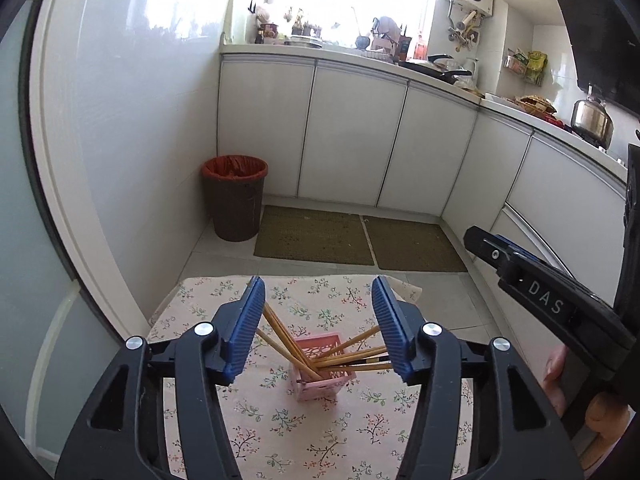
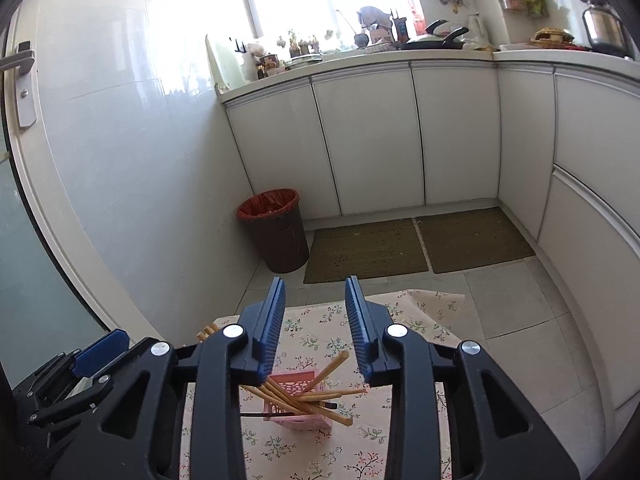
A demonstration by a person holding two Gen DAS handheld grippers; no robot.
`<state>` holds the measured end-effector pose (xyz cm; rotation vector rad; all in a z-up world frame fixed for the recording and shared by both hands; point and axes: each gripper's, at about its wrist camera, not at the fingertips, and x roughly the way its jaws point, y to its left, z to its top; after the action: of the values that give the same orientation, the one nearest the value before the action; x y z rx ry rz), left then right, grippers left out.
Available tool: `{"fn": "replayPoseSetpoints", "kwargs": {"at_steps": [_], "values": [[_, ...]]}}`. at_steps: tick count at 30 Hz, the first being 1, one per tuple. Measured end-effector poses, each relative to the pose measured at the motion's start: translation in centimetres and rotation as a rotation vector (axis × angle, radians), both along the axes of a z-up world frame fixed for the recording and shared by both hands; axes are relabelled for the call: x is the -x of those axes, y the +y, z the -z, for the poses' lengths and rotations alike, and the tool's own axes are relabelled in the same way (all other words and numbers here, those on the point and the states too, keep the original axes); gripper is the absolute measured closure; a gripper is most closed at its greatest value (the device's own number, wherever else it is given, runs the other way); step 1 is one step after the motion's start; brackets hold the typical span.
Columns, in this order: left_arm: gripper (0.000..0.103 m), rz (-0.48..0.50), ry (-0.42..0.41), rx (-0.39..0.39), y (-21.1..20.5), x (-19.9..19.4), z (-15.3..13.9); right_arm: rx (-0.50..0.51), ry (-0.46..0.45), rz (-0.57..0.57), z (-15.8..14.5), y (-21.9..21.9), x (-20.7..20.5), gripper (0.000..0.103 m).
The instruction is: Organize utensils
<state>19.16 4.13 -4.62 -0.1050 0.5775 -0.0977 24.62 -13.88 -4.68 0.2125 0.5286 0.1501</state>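
Left gripper [image 1: 318,300] jaws apart above chopsticks [image 1: 352,360] crowding basket [image 1: 320,384].

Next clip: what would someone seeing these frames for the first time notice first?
A pink basket bristling with splayed wooden chopsticks stands on the floral tablecloth, framed by the open blue pads of the left hand-held gripper. Behind it, a brown bin with a red liner stands by the white cabinets.
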Motion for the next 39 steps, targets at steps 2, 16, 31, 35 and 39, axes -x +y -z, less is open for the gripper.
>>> {"fn": "replayPoseSetpoints", "kwargs": {"at_steps": [2,16,31,35,39], "values": [[0.049,-0.014,-0.02,-0.032,-0.3,0.8,-0.6,-0.001,-0.018,0.027,-0.7,-0.7,1.2,0.061],[0.02,-0.086,-0.108,-0.14,-3.1,6.1,-1.6,0.082,-0.047,0.267,0.0,-5.0,9.4,0.007],[0.007,-0.138,-0.069,-0.232,-6.3,7.3,1.6,0.13,0.056,0.369,4.2,-6.7,11.1,0.007],[0.007,-0.143,-0.069,-0.225,-6.5,7.1,1.9,0.135,0.069,0.369,4.6,-6.9,10.8,0.007],[0.007,-0.144,-0.057,-0.202,-6.4,6.7,2.3,0.148,0.069,0.368,4.5,-6.8,10.9,0.007]]}}
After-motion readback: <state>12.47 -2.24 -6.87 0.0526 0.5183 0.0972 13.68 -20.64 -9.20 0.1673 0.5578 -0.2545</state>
